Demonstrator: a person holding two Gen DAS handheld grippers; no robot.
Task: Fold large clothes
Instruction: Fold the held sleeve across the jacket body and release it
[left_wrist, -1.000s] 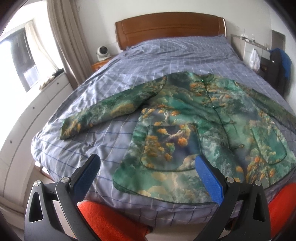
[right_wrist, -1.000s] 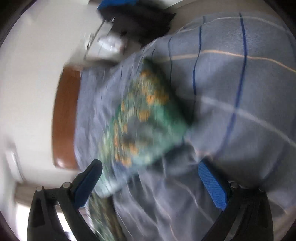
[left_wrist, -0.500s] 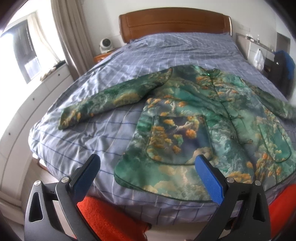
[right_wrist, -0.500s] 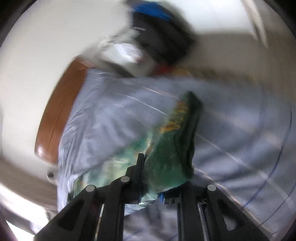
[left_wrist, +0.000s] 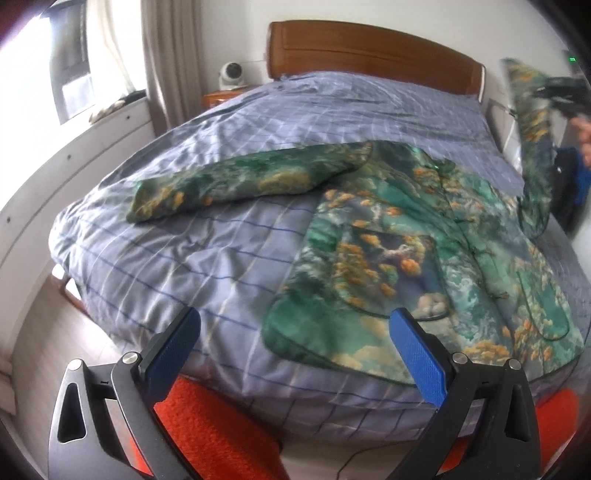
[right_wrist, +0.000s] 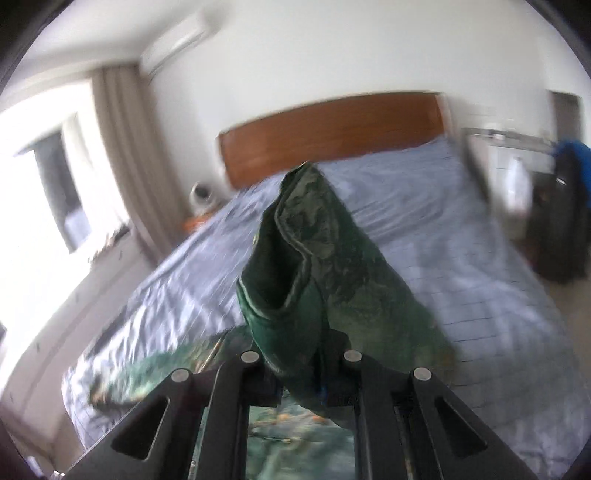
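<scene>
Left wrist view has the left tool (left_wrist: 295, 347) spread wide with nothing in it, hanging off the foot of the bed (left_wrist: 221, 258), where the green floral jacket (left_wrist: 424, 266) lies flat with one sleeve (left_wrist: 236, 184) stretched out toward 10 o'clock. Over at 2 o'clock the other sleeve (left_wrist: 532, 129) is lifted up in the air by the right tool (left_wrist: 565, 94). Right wrist view shows that tool (right_wrist: 299, 373) clenched tight on the dark green cuff (right_wrist: 295, 280), wooden headboard (right_wrist: 332, 129) at 12 o'clock behind it.

Home bedroom: bed (left_wrist: 229, 229) with wooden headboard (left_wrist: 369, 51), curtains (left_wrist: 173, 55), nightstand (left_wrist: 221, 98).
</scene>
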